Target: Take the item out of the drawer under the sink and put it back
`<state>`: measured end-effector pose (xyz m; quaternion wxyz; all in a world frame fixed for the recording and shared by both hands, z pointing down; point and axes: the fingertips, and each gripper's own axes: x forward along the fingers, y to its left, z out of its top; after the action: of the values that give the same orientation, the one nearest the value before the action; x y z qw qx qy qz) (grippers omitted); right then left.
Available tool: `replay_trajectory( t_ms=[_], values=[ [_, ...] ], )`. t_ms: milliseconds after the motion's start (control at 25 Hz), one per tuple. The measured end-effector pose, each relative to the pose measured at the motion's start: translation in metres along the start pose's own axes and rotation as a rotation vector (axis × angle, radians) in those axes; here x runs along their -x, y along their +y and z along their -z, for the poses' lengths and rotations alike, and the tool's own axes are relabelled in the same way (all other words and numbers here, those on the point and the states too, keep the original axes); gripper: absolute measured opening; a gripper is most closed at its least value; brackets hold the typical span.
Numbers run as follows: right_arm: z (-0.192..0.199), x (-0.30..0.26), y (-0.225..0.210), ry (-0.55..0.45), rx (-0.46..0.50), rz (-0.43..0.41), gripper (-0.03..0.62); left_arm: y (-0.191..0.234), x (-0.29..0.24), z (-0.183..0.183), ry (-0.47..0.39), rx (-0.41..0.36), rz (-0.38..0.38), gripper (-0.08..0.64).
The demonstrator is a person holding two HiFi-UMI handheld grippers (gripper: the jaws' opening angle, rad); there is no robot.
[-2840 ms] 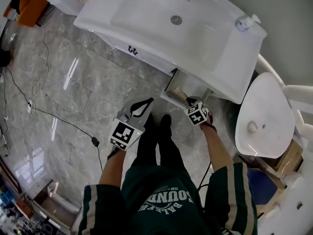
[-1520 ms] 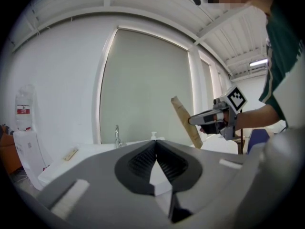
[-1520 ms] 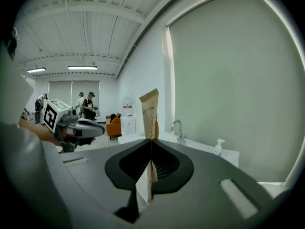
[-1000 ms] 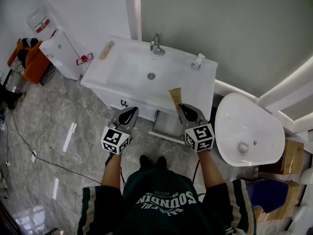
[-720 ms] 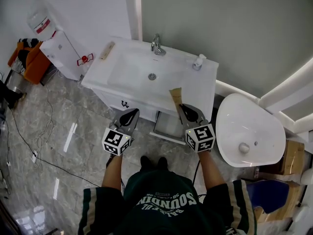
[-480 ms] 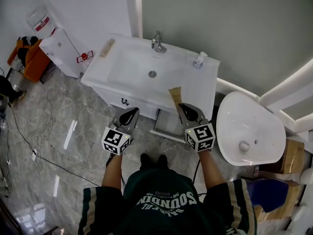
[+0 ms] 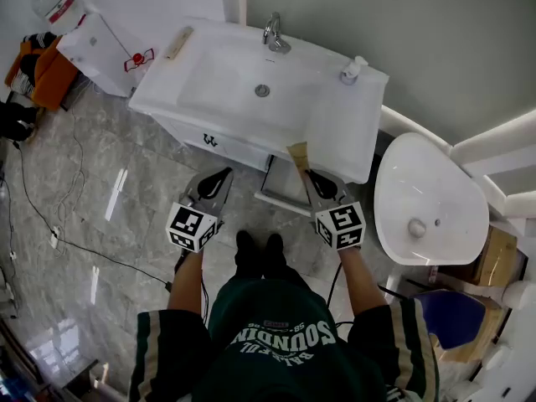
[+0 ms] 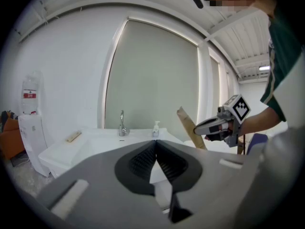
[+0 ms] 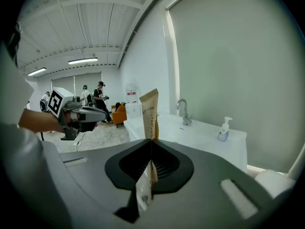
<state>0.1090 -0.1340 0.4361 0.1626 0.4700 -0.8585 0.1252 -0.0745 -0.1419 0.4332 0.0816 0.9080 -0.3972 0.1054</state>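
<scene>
**A:** Where is the tan pouch (image 9: 148,109) right now?

**B:** Out of the drawer (image 7: 281,198). The right gripper (image 7: 304,172) has it pinched low down, with its jaws pressed flat on both faces. The pouch stands upright out of them. In the head view it sits just right of centre, with its top edge overlapping the front rim of the white sink (image 7: 209,74).

**A:** And the drawer itself?

**B:** It is pulled out under the sink's right half, just below the pouch in the frame (its inside is too shadowed to make out).

**A:** What about the left gripper (image 8: 156,143)?

**B:** Its jaws are pressed together at the tips with nothing between them. It hovers left of centre in the head view, over the grey marbled floor (image 7: 109,166). It is about level with the right gripper and well apart from it.

**A:** Can each camera see the other gripper?

**B:** Yes. The left gripper view shows the right one at its right side, with the pouch slanting up from it. The right gripper view shows the left one at its left side.

**A:** Anything else around?

**B:** There is a faucet (image 7: 274,33) at the back of the sink, near the top of the frame, and a soap bottle (image 7: 353,69) at its right corner. A white toilet (image 7: 429,203) is at the right and a water dispenser (image 7: 88,32) in the upper left. The person's shoes (image 7: 248,251) sit lower centre, between the two grippers.
</scene>
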Motion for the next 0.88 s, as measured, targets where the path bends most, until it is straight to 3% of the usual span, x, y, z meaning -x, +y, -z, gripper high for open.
replay_trajectory(
  t_ms=[200, 560, 880],
  values=[
    [0.032, -0.008, 0.002, 0.053, -0.001, -0.022, 0.008, -0.004, -0.006, 0.022, 0.029, 0.030, 0.003, 0.051],
    [0.109, -0.041, -0.010, 0.227, 0.108, -0.069, 0.008, -0.005, -0.018, 0.032, 0.055, 0.009, 0.015, 0.051],
    [0.185, -0.076, -0.014, 0.379, 0.153, -0.132, 0.008, 0.002, -0.026, 0.073, 0.107, 0.053, 0.014, 0.051]
  ],
)
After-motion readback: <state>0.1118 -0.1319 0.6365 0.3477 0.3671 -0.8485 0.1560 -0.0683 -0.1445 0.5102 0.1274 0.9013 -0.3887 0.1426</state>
